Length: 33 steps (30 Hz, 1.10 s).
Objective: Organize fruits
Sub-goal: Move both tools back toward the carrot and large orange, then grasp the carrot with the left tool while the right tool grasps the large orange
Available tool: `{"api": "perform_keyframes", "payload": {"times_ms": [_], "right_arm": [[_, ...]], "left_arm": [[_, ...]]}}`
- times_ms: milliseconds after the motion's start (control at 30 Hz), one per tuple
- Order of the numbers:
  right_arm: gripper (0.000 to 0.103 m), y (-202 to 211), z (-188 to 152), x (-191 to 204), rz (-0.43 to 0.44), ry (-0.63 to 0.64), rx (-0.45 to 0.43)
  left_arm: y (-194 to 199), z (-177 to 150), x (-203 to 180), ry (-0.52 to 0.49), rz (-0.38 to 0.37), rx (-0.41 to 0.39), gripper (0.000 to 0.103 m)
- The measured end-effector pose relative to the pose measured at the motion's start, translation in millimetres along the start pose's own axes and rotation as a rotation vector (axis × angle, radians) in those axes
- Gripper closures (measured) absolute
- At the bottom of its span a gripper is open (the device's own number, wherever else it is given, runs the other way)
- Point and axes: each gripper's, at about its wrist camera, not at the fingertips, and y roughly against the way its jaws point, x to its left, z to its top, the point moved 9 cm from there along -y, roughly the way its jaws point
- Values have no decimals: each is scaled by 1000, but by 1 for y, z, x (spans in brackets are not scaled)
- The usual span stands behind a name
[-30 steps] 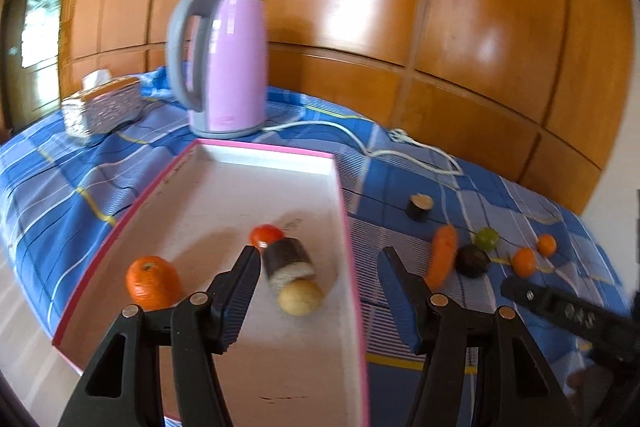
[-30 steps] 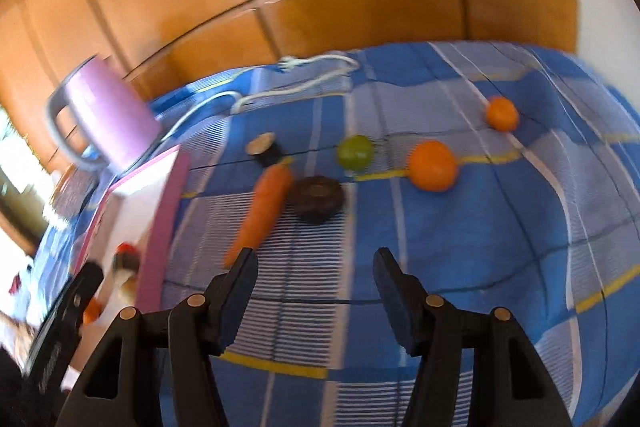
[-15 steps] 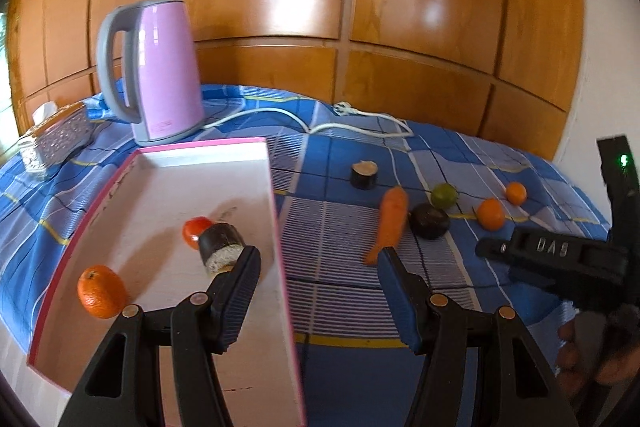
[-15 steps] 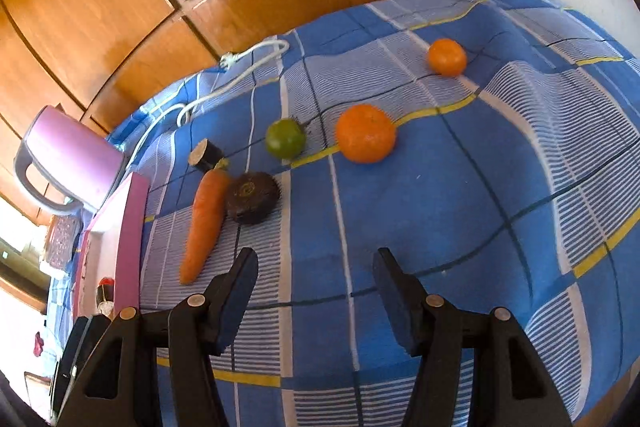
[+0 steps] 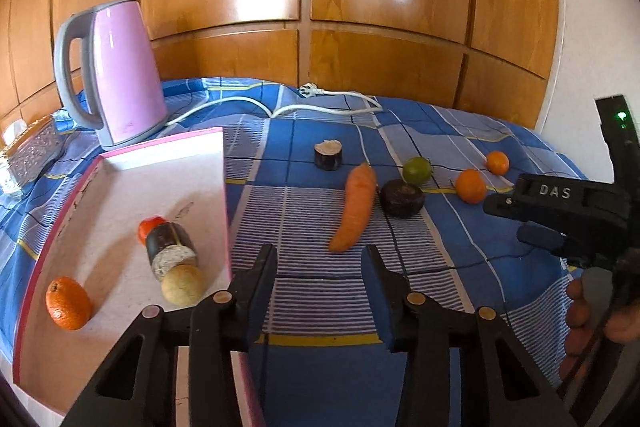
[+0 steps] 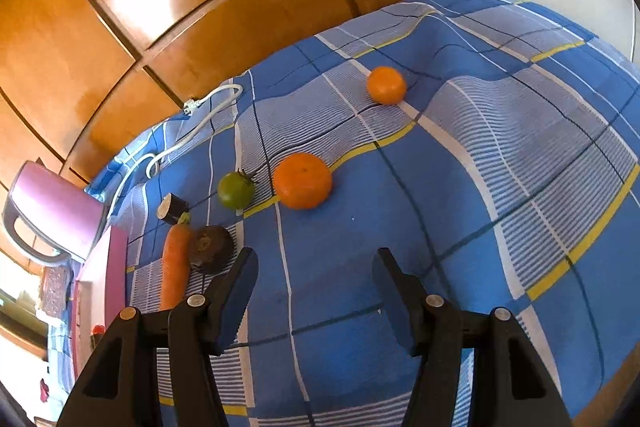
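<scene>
**Both tongs hang wide open over scattered produce**

A blue plaid cloth (image 6: 460, 207) carries a pink-rimmed tray (image 5: 132, 187) holding an orange (image 5: 67, 303), among other pieces. Outside it lie a carrot (image 5: 354, 207), a larger orange (image 6: 303, 185), a green tomato (image 6: 236, 189) and a small orange (image 6: 386, 85). The left gripper (image 5: 320, 279) and right gripper (image 6: 314, 287) hover above the cloth, jaws spread, holding and touching nothing.
</scene>
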Motion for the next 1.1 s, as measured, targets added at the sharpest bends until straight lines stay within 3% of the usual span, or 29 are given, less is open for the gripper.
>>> {"api": "perform_keyframes", "payload": {"times_ms": [200, 367, 733, 1100], "right_arm": [[42, -8, 11, 3, -47, 50, -26], [42, -15, 20, 8, -86, 108, -53], [42, -27, 33, 14, -153, 183, -84], [42, -47, 38, 19, -190, 234, -64]], "left_arm": [[-19, 1, -6, 21, -36, 56, 74], [-33, 12, -11, 70, -75, 75, 75], [-68, 38, -25, 62, -106, 95, 75], [-101, 45, -31, 97, -130, 149, 75]]}}
